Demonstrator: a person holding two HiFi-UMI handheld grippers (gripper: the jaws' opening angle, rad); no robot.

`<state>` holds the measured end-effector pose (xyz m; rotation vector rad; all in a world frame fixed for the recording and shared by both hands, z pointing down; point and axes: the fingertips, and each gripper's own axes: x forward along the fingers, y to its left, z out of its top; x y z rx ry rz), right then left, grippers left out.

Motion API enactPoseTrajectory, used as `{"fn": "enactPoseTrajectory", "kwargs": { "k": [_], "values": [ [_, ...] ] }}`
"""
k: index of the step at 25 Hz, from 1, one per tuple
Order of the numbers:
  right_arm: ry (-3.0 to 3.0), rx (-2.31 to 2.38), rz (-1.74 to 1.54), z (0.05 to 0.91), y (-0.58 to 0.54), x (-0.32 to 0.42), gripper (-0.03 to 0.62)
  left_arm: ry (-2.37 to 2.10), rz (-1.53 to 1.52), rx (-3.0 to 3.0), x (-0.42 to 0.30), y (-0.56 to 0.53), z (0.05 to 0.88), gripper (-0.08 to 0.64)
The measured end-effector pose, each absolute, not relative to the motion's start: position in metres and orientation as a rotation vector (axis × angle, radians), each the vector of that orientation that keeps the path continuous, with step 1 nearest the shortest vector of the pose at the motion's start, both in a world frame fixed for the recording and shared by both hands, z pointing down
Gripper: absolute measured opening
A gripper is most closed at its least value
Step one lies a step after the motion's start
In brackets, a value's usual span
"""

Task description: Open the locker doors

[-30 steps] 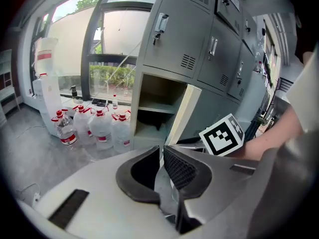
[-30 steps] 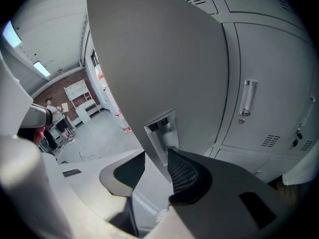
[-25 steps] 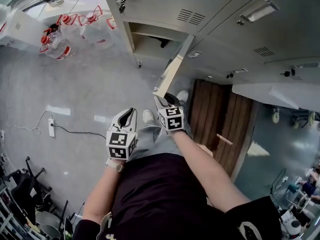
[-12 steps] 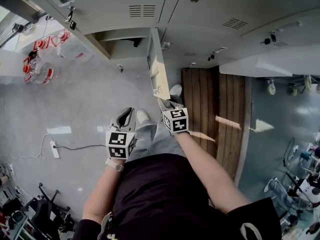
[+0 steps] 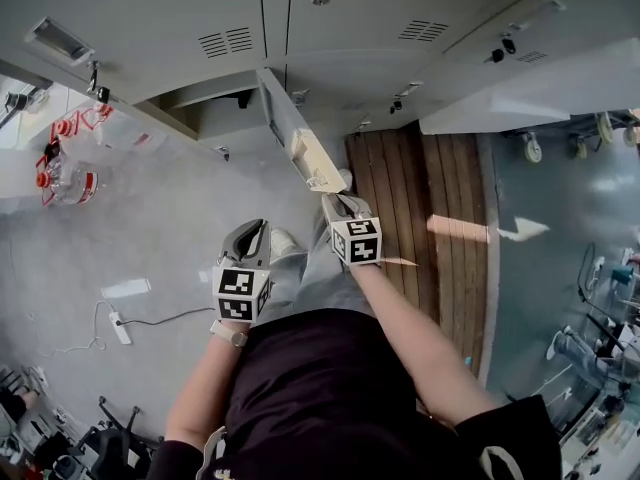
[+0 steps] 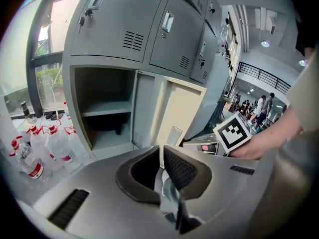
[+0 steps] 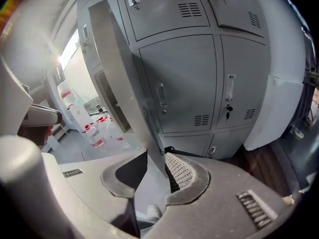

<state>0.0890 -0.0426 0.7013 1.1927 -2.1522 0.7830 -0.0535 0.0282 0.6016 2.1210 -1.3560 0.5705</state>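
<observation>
Pale grey on the lockers point(image 5: 200, 8) at 12 o'clock; cream on the inner face of the open locker door point(image 5: 308, 158). Brown wooden planks point(image 5: 400, 198) at 2 o'clock. Red caps and labels on clear bottles point(image 5: 62, 178) at 9 o'clock. Mottled grey floor point(image 5: 150, 238); black top point(image 5: 320, 388) at 6 o'clock.

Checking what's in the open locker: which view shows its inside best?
The left gripper view: it looks straight into the locker, showing its shelf. The head view catches only the opening from above; in the right gripper view the door mostly hides it.
</observation>
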Motion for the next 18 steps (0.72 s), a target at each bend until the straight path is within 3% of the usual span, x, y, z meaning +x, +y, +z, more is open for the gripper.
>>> {"fn": "enactPoseTrajectory", "kwargs": {
  "k": [8, 18],
  "values": [
    [-2.133, 1.398, 0.783, 0.661, -0.053, 0.151, 0.135, -1.307, 0.549, 2.223, -0.031, 0.008, 0.583, 0.023],
    [-2.265, 1.575, 0.633, 0.528, -0.096, 0.182, 0.135, -1.273, 0.484, 2.34, -0.013, -0.01, 0.539, 0.023]
  ]
}}
